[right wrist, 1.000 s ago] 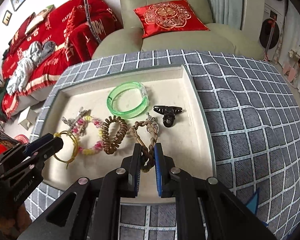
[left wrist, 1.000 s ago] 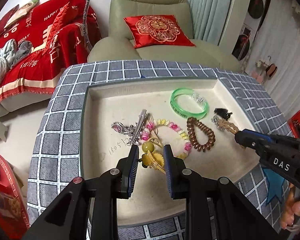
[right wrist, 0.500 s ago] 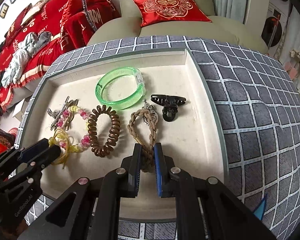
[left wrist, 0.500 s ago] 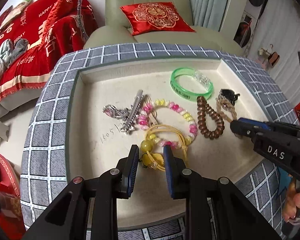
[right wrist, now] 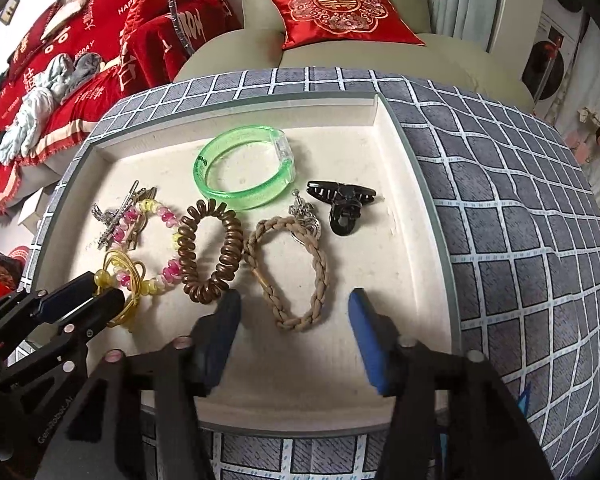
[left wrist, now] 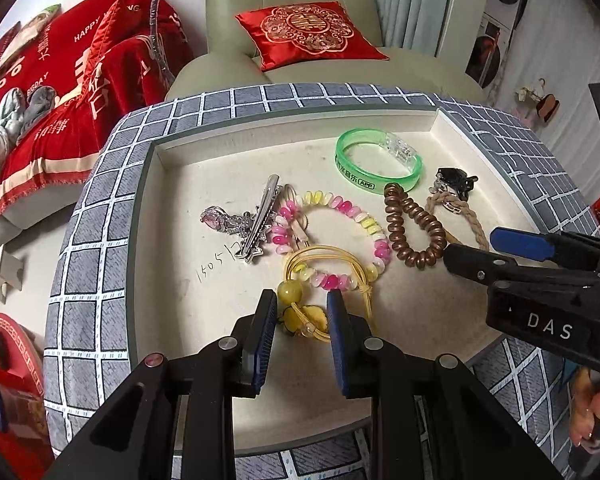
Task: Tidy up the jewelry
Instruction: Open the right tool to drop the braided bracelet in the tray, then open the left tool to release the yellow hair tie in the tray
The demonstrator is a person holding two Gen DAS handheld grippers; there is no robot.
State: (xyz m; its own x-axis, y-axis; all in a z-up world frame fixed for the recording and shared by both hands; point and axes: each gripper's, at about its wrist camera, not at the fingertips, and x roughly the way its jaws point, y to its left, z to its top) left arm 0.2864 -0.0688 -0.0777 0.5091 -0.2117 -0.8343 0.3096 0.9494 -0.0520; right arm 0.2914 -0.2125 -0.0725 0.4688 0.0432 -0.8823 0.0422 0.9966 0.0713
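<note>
In the tray (right wrist: 428,216), far left: silver hair clip (left wrist: 260,216), lying across the pink-and-yellow bead bracelet (left wrist: 340,240).
Left gripper (left wrist: 302,312): I have its fingers narrowed around the yellow cord bracelet (left wrist: 320,256), pads apparently not pressing; it overlaps the beads, so I judge it needs separating.
Middle: brown coil hair tie (right wrist: 212,256), green bangle (right wrist: 244,172) behind it.
Right gripper (right wrist: 296,320): fingers spread wide, braided rope bracelet (right wrist: 292,268) lying free between them.
Far right: black claw clip (right wrist: 342,204), apart.
</note>
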